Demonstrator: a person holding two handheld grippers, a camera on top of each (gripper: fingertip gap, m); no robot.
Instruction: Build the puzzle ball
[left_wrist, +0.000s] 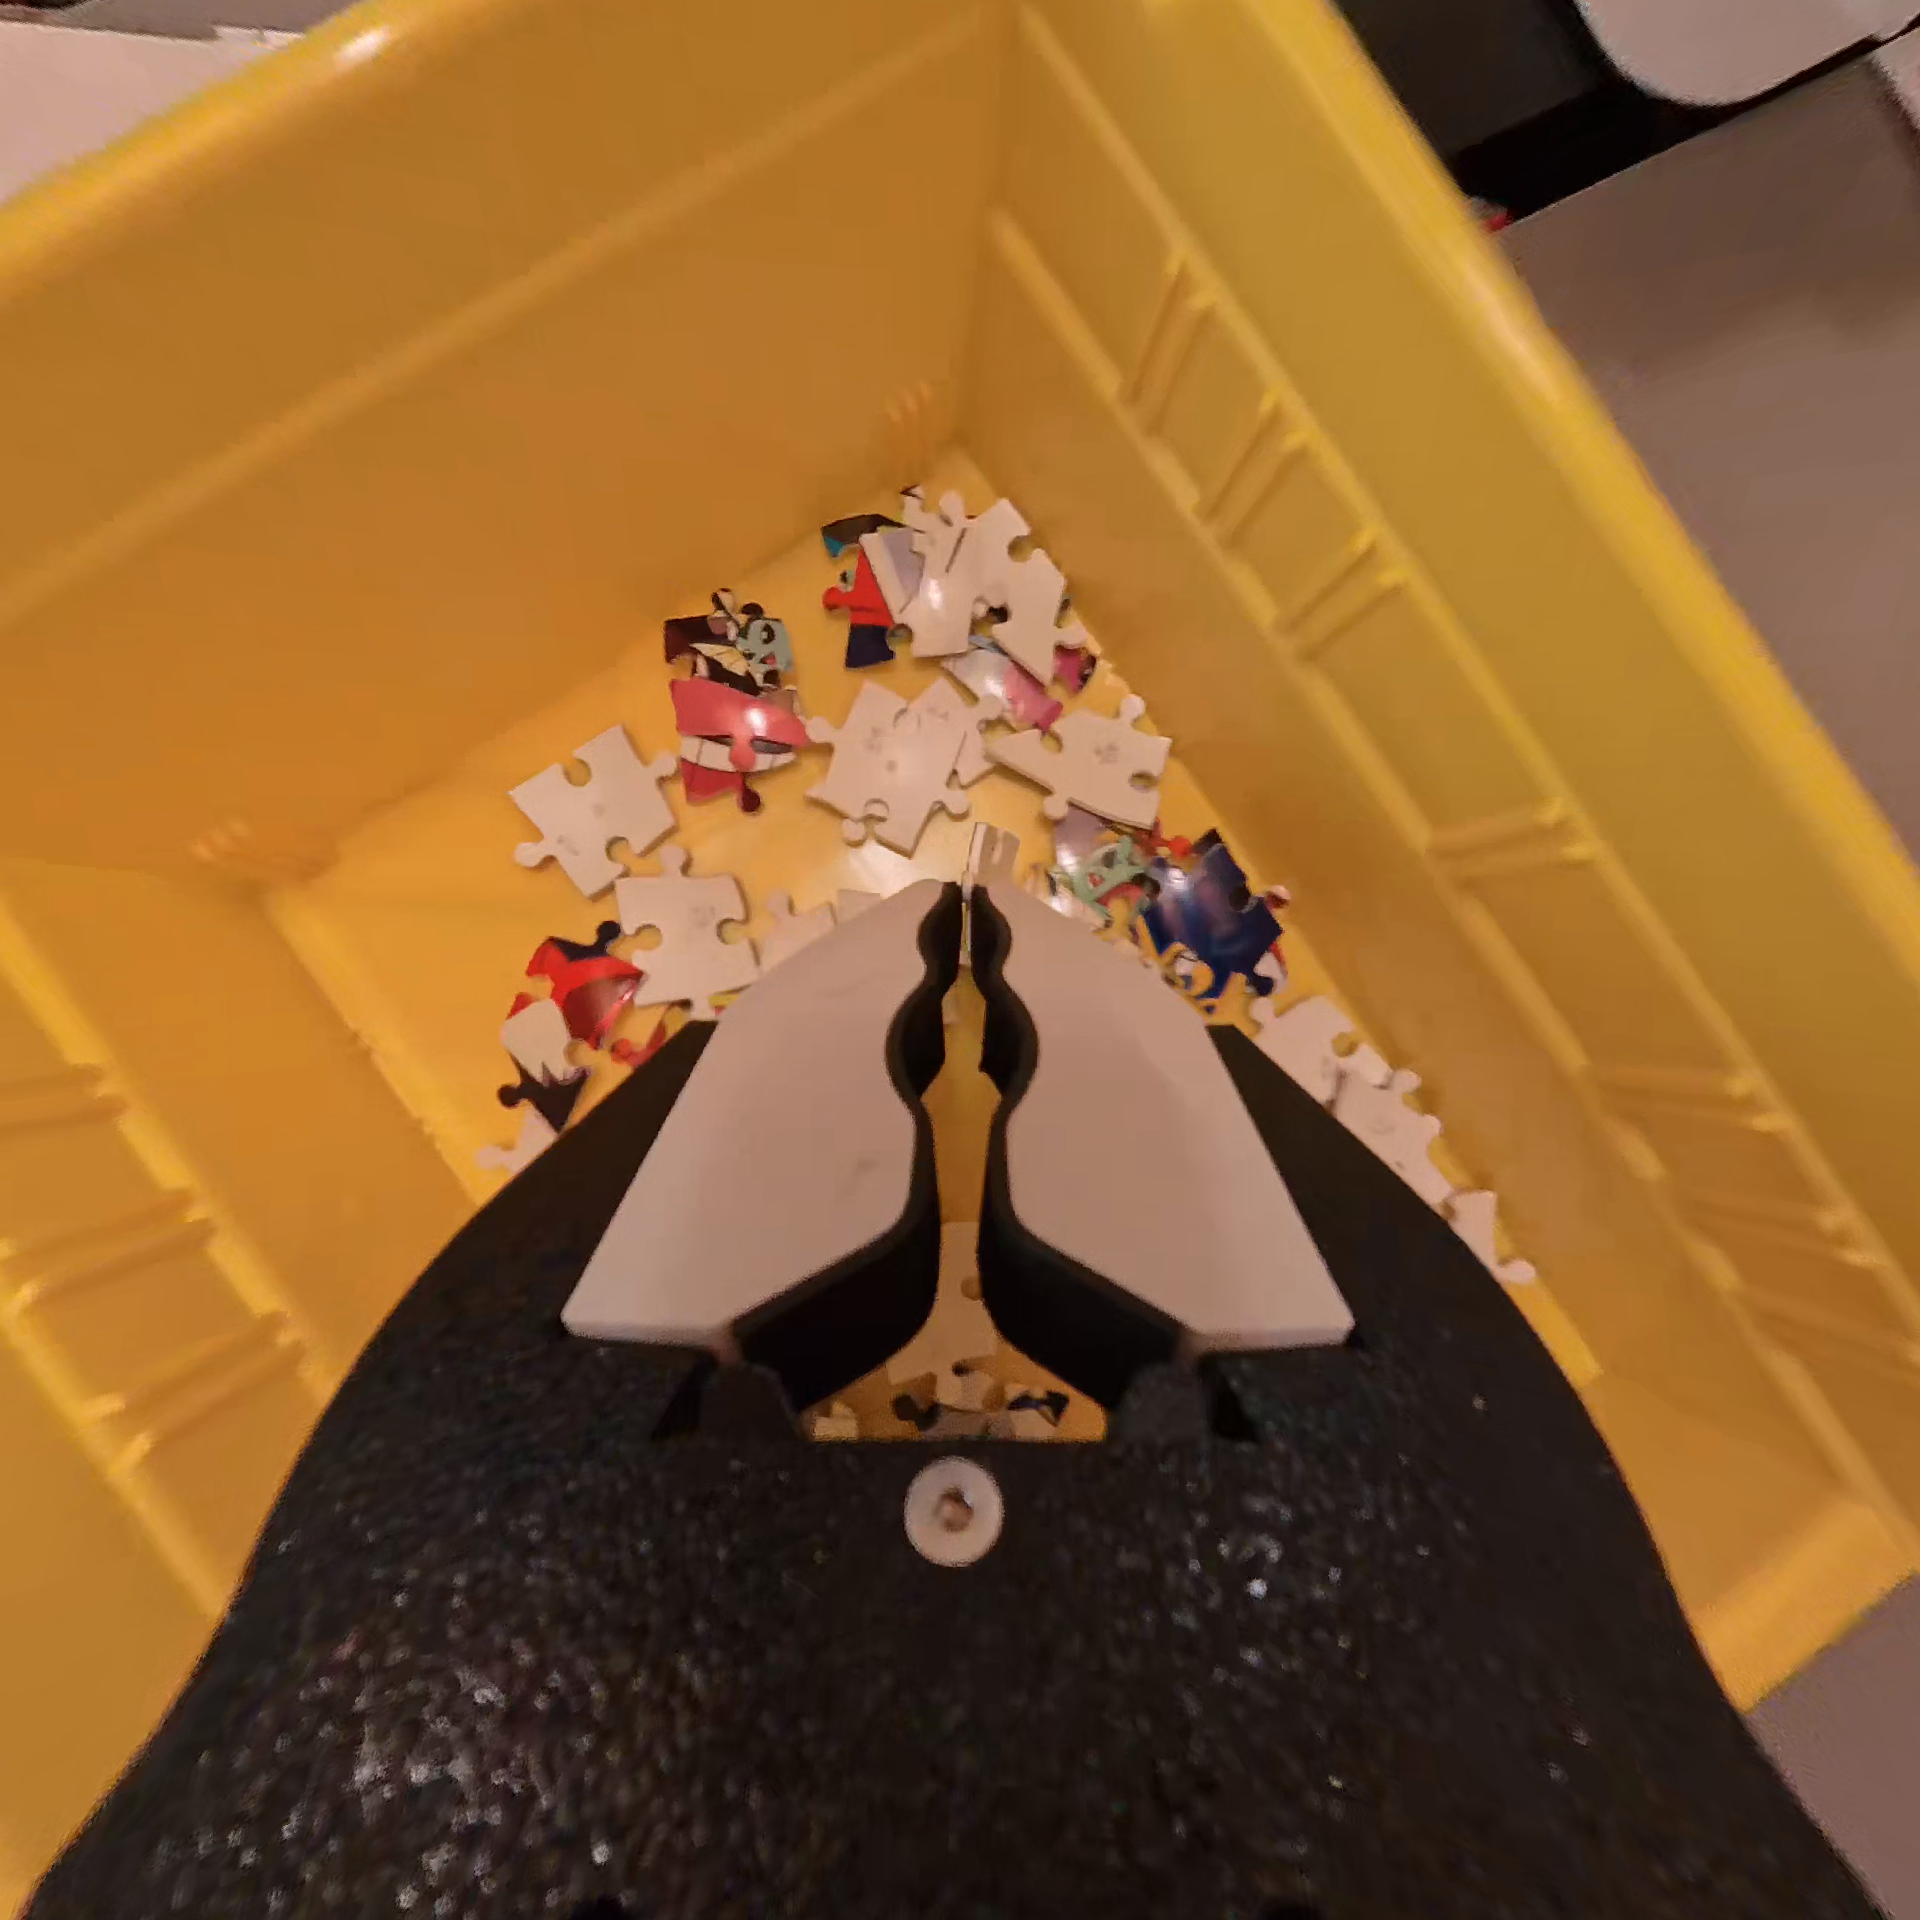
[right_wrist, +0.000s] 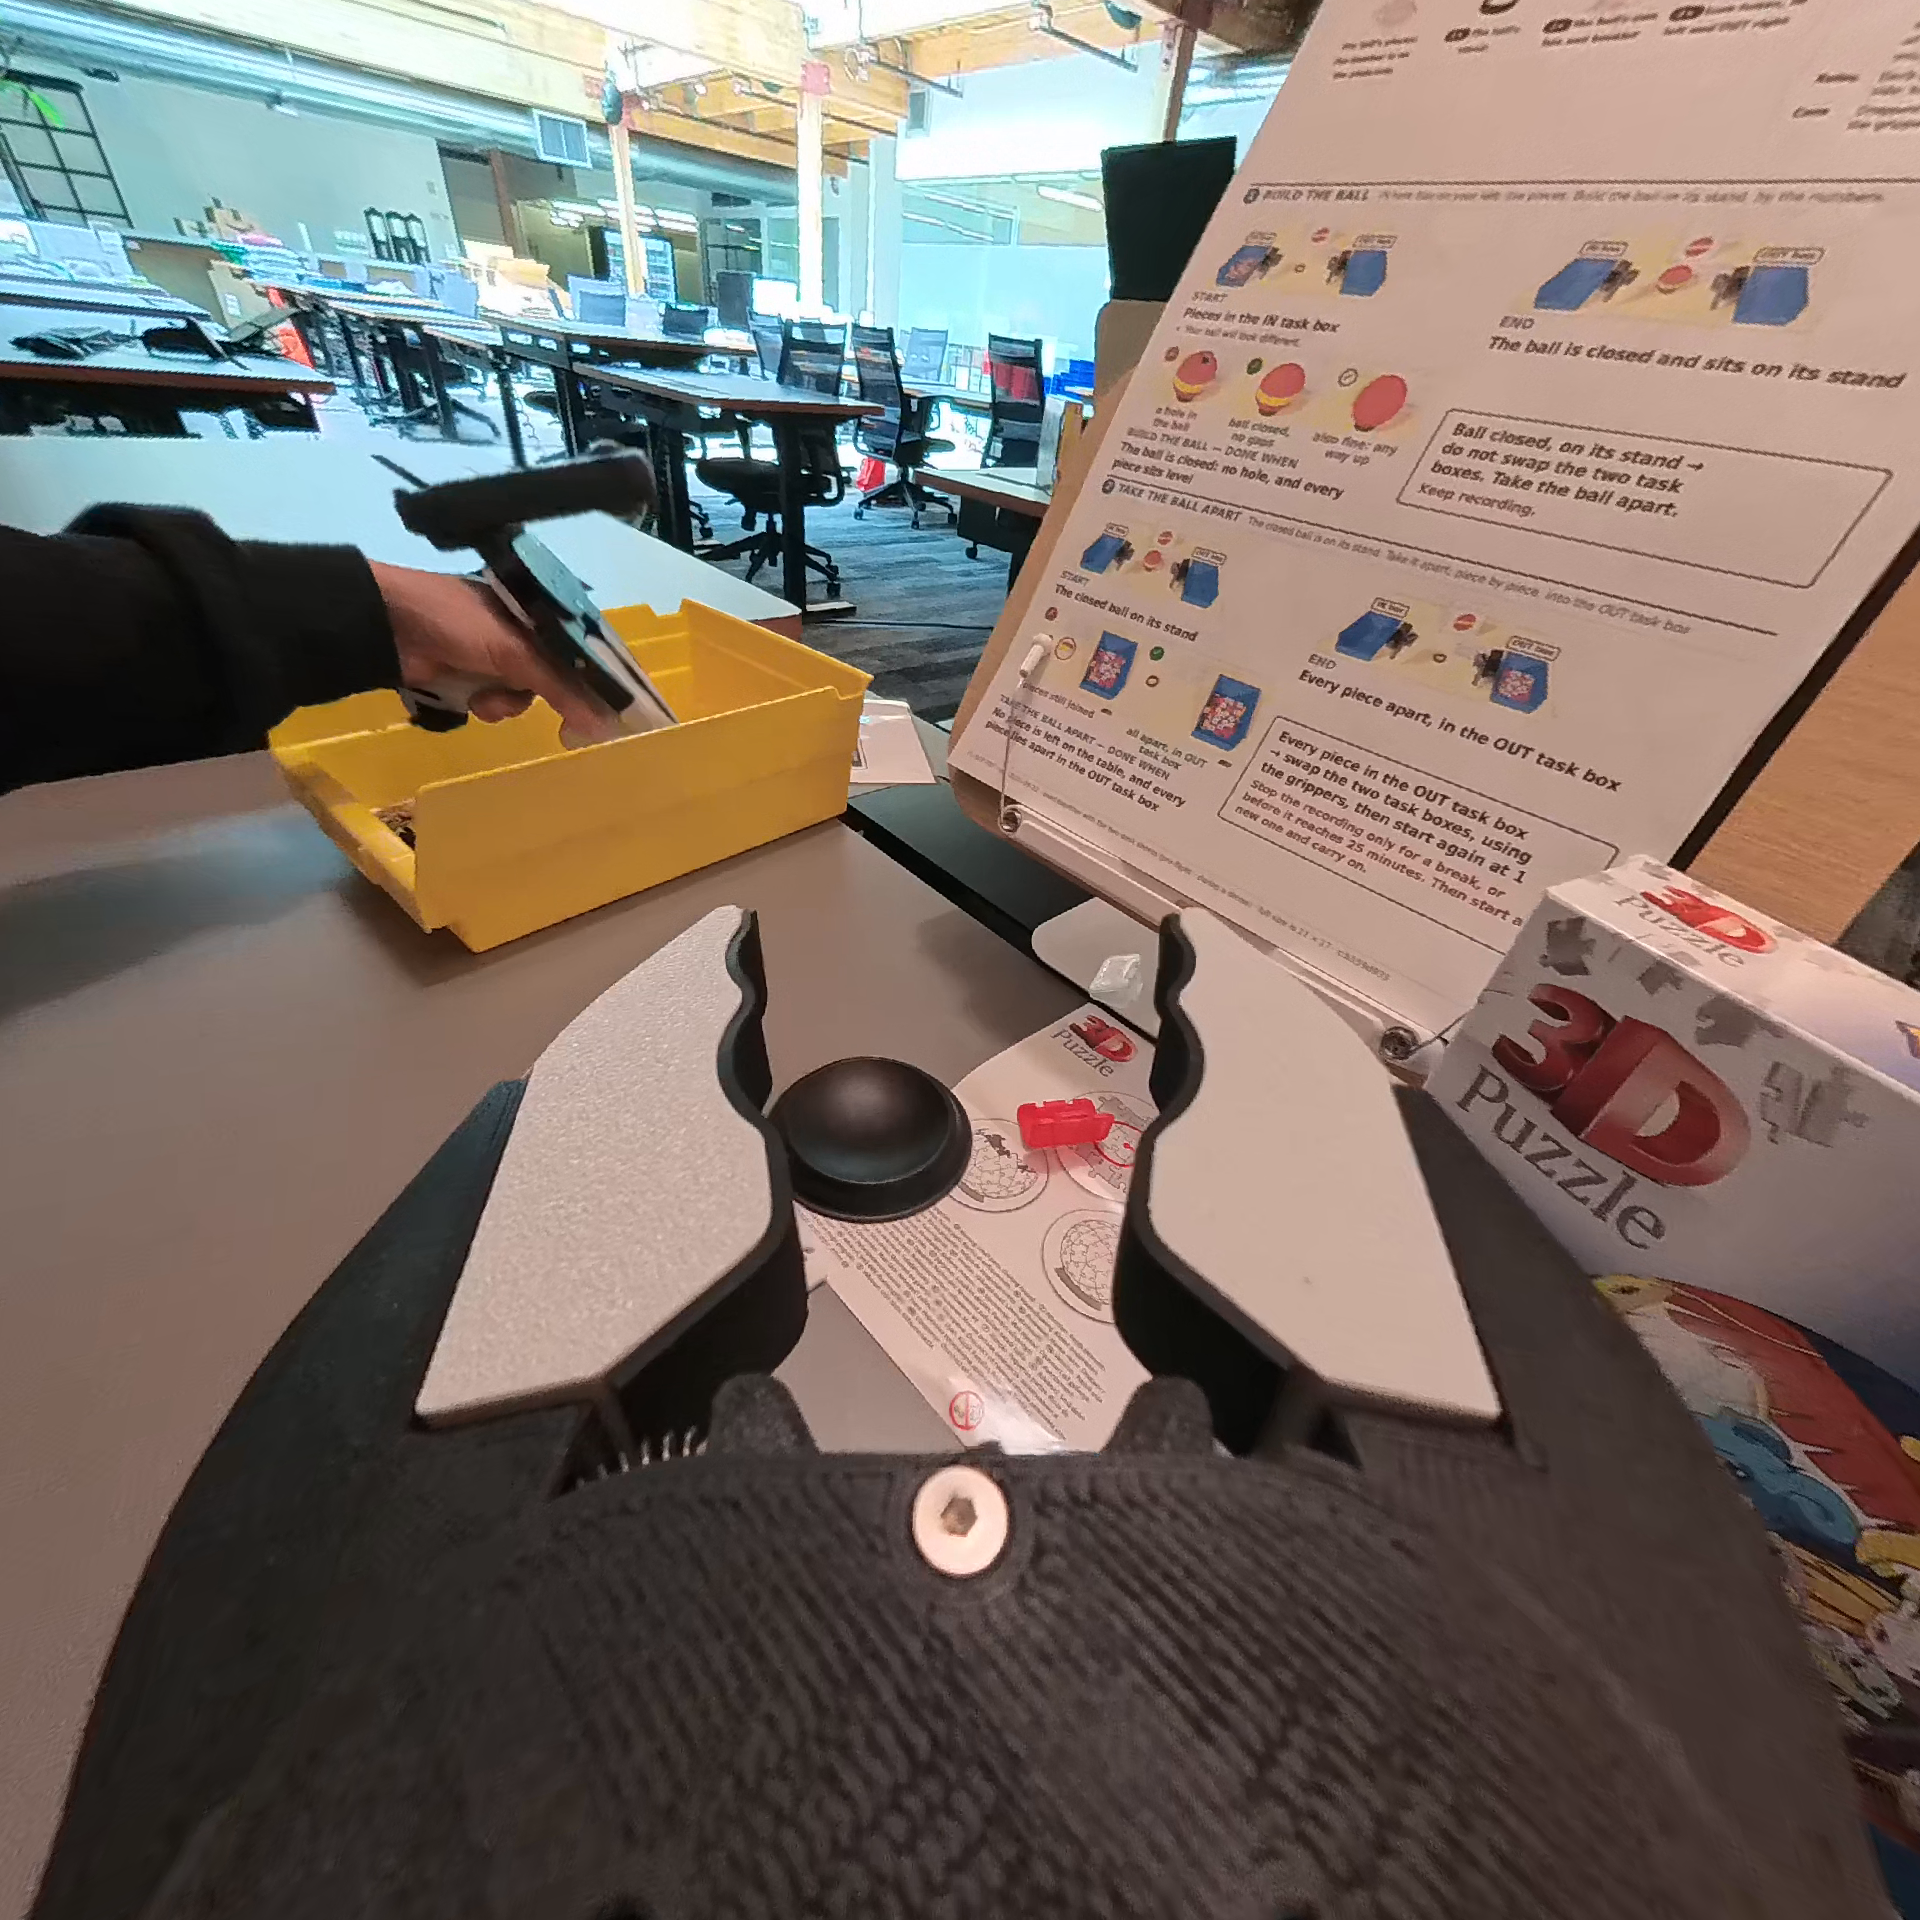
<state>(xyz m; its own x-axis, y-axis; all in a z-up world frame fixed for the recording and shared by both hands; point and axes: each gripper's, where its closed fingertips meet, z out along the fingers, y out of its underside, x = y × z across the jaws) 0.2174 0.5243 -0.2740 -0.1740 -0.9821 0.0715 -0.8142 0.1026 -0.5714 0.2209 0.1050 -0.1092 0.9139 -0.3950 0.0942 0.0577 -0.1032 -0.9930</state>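
In the left wrist view, my left gripper (left_wrist: 968, 902) is inside the yellow bin (left_wrist: 520, 436), shut on a thin white puzzle piece (left_wrist: 979, 854) held edge-on between the tips. Several loose puzzle pieces (left_wrist: 894, 753), some white side up, some coloured, lie on the bin floor below. In the right wrist view, my right gripper (right_wrist: 956, 930) is open and empty above the table. A black dome-shaped ball stand (right_wrist: 868, 1132) sits between its fingers on a paper leaflet (right_wrist: 997, 1320). The left gripper (right_wrist: 561, 613) shows reaching into the yellow bin (right_wrist: 644, 810).
A small red plastic part (right_wrist: 1060, 1124) lies on the leaflet. A puzzle box (right_wrist: 1662, 1091) stands at the right. An instruction board (right_wrist: 1455, 499) leans behind the stand. A person's sleeve (right_wrist: 177, 634) enters from the left. Desks and chairs fill the background.
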